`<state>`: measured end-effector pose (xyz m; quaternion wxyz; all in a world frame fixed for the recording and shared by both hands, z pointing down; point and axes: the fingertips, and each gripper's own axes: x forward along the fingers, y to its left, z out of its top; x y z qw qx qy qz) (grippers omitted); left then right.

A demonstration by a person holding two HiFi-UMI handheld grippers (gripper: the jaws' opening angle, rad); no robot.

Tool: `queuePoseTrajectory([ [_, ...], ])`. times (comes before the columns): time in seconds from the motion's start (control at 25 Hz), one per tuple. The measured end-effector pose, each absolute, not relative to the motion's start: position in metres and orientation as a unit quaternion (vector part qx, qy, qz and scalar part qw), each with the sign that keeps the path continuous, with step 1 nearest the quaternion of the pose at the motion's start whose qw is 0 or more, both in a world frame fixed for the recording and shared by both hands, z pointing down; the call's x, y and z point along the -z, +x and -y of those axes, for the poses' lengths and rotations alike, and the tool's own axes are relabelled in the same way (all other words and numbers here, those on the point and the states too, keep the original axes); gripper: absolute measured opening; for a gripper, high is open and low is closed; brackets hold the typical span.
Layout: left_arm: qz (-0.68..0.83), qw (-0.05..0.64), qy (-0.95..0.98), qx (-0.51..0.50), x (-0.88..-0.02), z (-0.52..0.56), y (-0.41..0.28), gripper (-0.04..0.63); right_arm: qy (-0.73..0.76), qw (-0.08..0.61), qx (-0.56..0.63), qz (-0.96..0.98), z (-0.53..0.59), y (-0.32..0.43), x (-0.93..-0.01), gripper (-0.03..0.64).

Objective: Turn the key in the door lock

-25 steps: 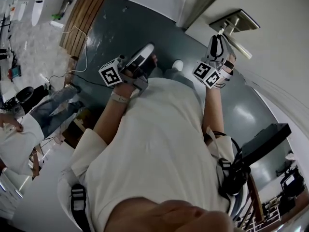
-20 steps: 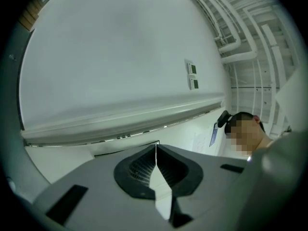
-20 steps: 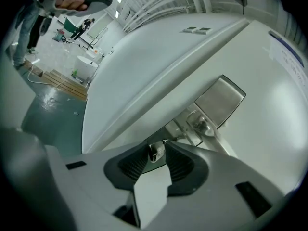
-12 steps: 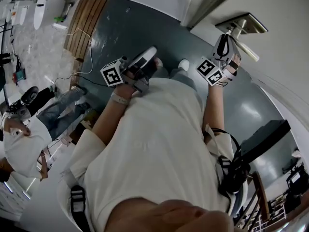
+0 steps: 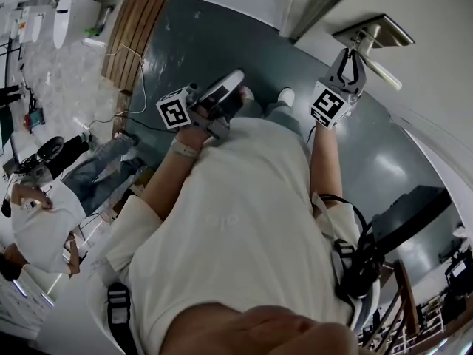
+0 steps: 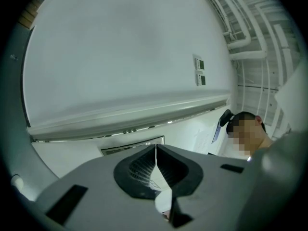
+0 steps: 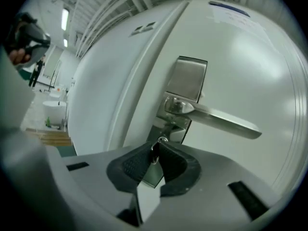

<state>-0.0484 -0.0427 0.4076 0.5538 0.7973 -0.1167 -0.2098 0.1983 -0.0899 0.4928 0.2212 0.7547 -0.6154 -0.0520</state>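
Only the right gripper view shows the small metal key (image 7: pixel 155 156) in the door lock (image 7: pixel 169 125) under the long shiny silver handle (image 7: pixel 226 119), where the right gripper (image 7: pixel 156 149) has just been closing its bumpy black jaws and pinches it, while the left gripper (image 6: pixel 156 154) has its jaws pressed together on nothing.

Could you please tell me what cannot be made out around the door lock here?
Keyhole: right gripper view, covered by the right gripper, whose jaws have just been closing on the key.
Key's blade: same view, hidden between the pads.
Key in the head view: too small, behind the gripper.
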Motion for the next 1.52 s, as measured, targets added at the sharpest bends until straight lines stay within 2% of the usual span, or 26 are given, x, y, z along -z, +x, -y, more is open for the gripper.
queuePoseTrajectory([
  [0.16, 0.115, 0.553, 0.798, 0.212, -0.409, 0.043, -0.051, 0.009, 0.767, 0.144, -0.012, 0.625, 0.089, 0.199, -0.492, 0.063],
  [0.32, 0.111, 0.581, 0.775, 0.223, -0.410, 0.043, -0.049, 0.009, 0.776, 0.052, -0.092, 0.622, 0.088, 0.208, -0.496, 0.063],
  [0.48, 0.112, 0.559, 0.790, 0.223, -0.408, 0.048, -0.050, 0.009, 0.771, -0.044, -0.163, 0.614, 0.087, 0.214, -0.495, 0.063],
  [0.72, 0.113, 0.587, 0.768, 0.229, -0.411, 0.047, -0.049, 0.009, 0.722, -0.230, -0.286, 0.587, 0.088, 0.221, -0.496, 0.051],
  [0.92, 0.115, 0.588, 0.767, 0.230, -0.411, 0.047, -0.051, 0.009, 0.680, -0.325, -0.344, 0.560, 0.088, 0.222, -0.495, 0.051],
  [1.2, 0.121, 0.592, 0.761, 0.237, -0.414, 0.046, -0.056, 0.009, 0.627, -0.420, -0.418, 0.506, 0.084, 0.223, -0.504, 0.052],
  [1.52, 0.124, 0.595, 0.756, 0.241, -0.417, 0.045, -0.055, 0.009, 0.473, -0.602, -0.500, 0.405, 0.081, 0.226, -0.517, 0.040],
])
